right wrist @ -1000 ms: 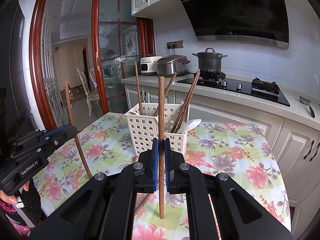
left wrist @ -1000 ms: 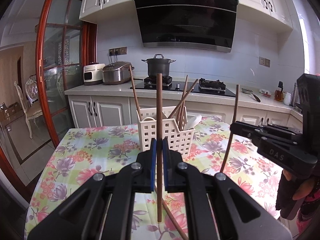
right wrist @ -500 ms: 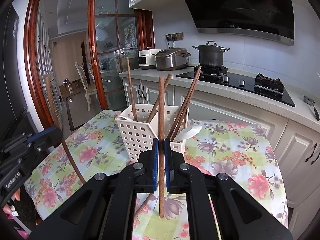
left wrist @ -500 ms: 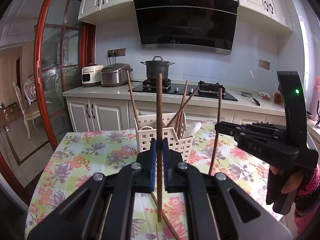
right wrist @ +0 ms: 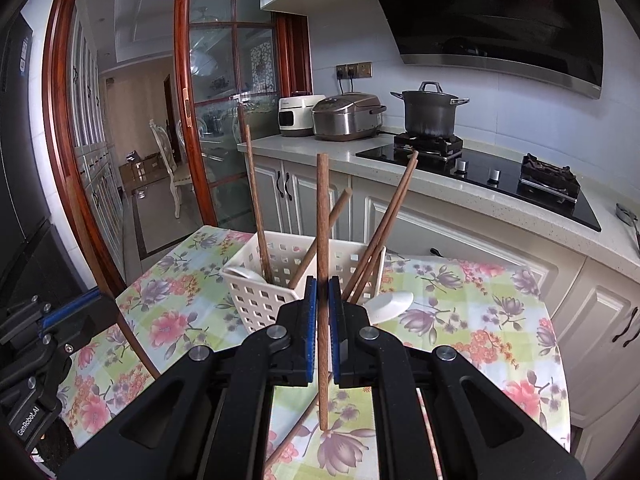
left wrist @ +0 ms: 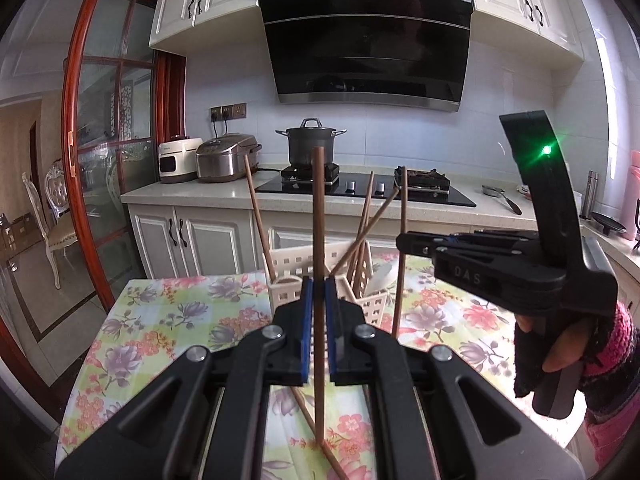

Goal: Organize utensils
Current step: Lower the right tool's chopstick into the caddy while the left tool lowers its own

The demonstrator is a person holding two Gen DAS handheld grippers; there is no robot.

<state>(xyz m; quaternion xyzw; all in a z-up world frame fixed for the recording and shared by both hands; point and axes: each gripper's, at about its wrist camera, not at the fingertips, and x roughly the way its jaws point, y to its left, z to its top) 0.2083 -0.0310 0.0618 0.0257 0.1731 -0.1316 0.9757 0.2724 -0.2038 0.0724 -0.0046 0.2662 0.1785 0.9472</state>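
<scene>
My left gripper (left wrist: 319, 292) is shut on a brown wooden chopstick (left wrist: 319, 216) held upright above the floral tablecloth. My right gripper (right wrist: 322, 294) is shut on another upright chopstick (right wrist: 322, 220). In the left wrist view the right gripper (left wrist: 404, 240) shows at the right with its chopstick (left wrist: 401, 264) close beside the basket. A white perforated basket (right wrist: 256, 300) stands just beyond both grippers and holds several chopsticks (right wrist: 384, 232) and a white spoon (right wrist: 390, 304). The basket also shows in the left wrist view (left wrist: 288, 292). A loose chopstick (left wrist: 320, 444) lies on the cloth below my left gripper.
The round table (right wrist: 500, 320) has a floral cloth. Behind it runs a counter with a hob (left wrist: 368, 192), a pot (left wrist: 311, 146) and two cookers (left wrist: 226, 158). A glass door with a red frame (left wrist: 80, 160) is at the left.
Both grippers have risen and moved closer to the basket. The right gripper's chopstick has shifted left, up against the basket's right side. Both stay shut on their chopsticks.
</scene>
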